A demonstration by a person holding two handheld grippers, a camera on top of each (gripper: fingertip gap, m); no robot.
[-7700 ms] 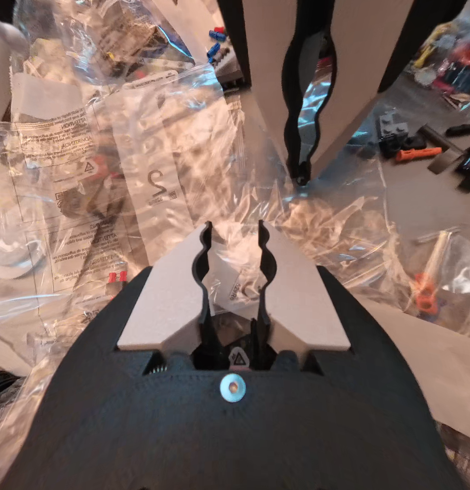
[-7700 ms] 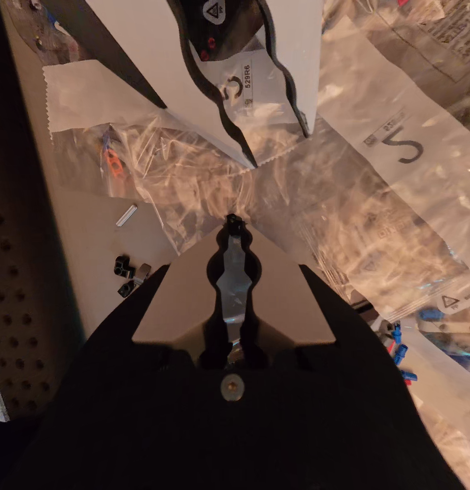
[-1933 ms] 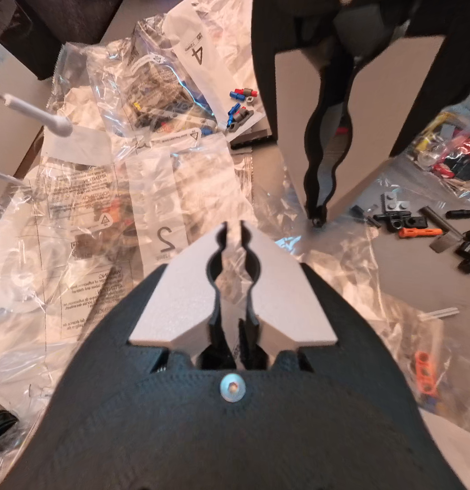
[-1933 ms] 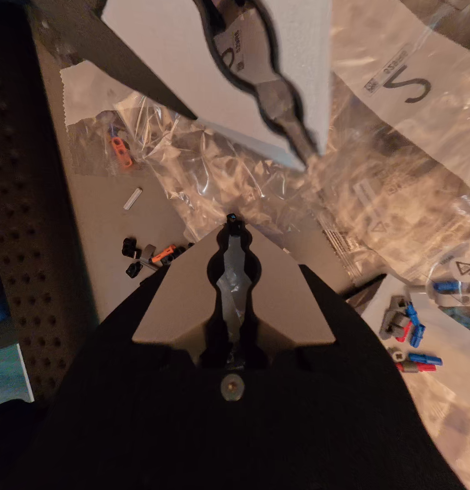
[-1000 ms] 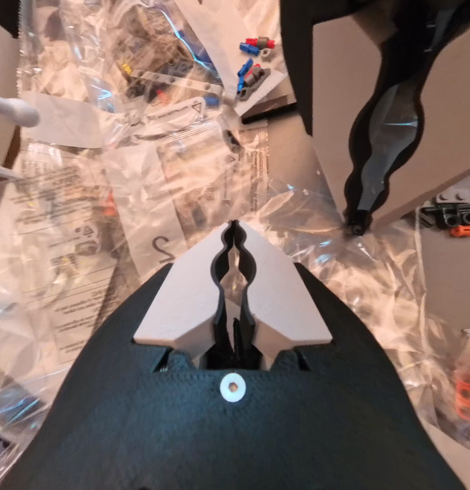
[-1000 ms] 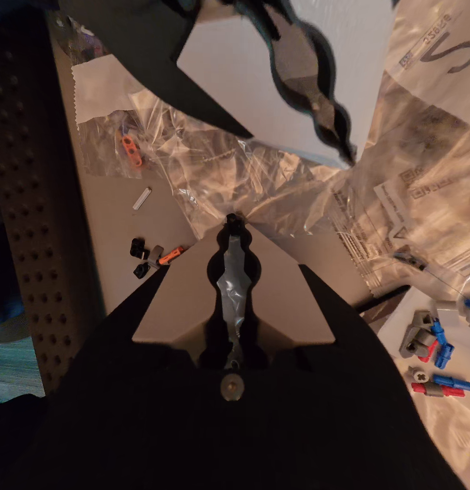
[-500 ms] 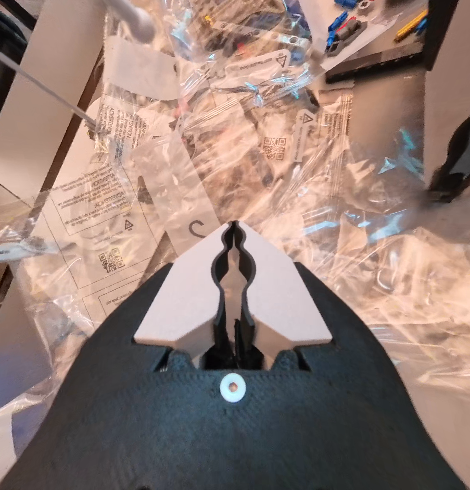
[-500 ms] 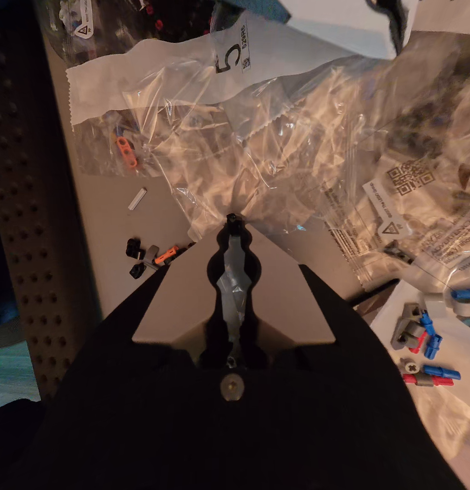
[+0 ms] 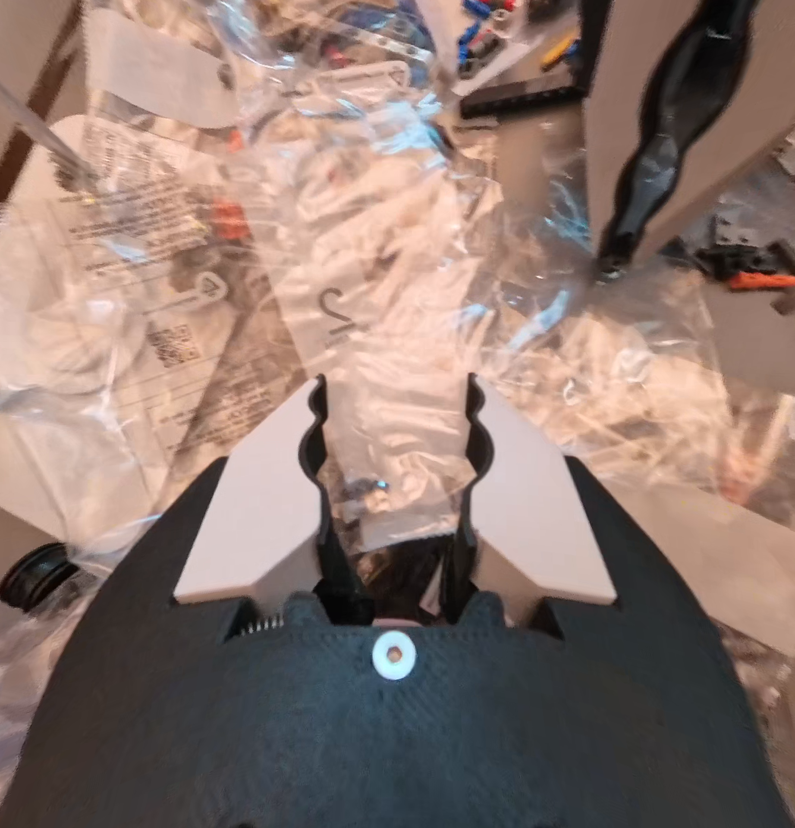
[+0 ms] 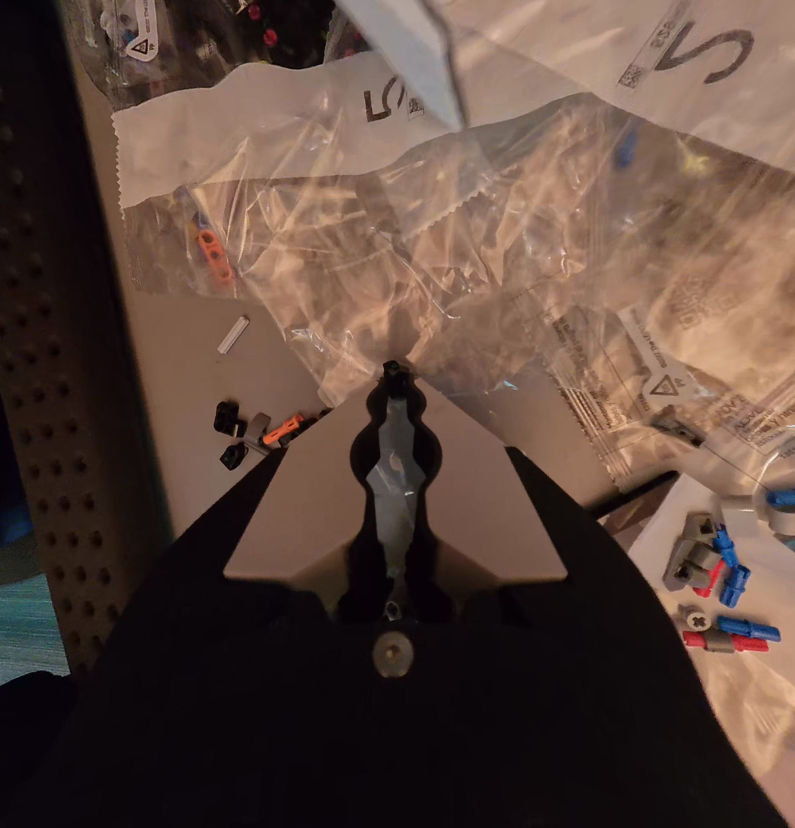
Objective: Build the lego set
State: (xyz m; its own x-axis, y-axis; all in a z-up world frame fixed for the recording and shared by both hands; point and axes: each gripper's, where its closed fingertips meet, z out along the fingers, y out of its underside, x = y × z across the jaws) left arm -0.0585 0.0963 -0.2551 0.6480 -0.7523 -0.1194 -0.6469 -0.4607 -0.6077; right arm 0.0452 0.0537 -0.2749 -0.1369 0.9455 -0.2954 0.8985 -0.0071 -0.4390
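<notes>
Clear plastic bags (image 9: 413, 278) cover most of the table (image 10: 185, 340), crumpled and overlapping, several with white printed panels. Left gripper (image 9: 396, 385) now stands with its fingers wide apart above a bag with a white strip; half a second ago the same fingers were nearly closed, so they have opened. Nothing is held between them. The left view is blurred, and the bags beneath have shifted in the frame since the last picture. Right gripper (image 10: 393, 372) is closed, as in all earlier pictures, its tips pinching a small black piece (image 10: 392, 368); what kind of piece cannot be told. In the left wrist view the right gripper (image 9: 613, 269) shows at upper right, tips down, just above the plastic; a moment ago only its edge showed at the frame's right side. Loose lego parts lie on bare table beside the bags: black pieces (image 10: 228, 425) and an orange pin (image 10: 284, 429) close together, a white rod (image 10: 233, 335) apart from them, and an orange beam (image 10: 214, 256) inside a bag. A group of grey, blue and red connectors (image 10: 709, 569) lies on a white sheet (image 10: 655, 515) at the right, in the same place as before. A perforated board (image 10: 50, 313) borders the table on the left of the right wrist view.
</notes>
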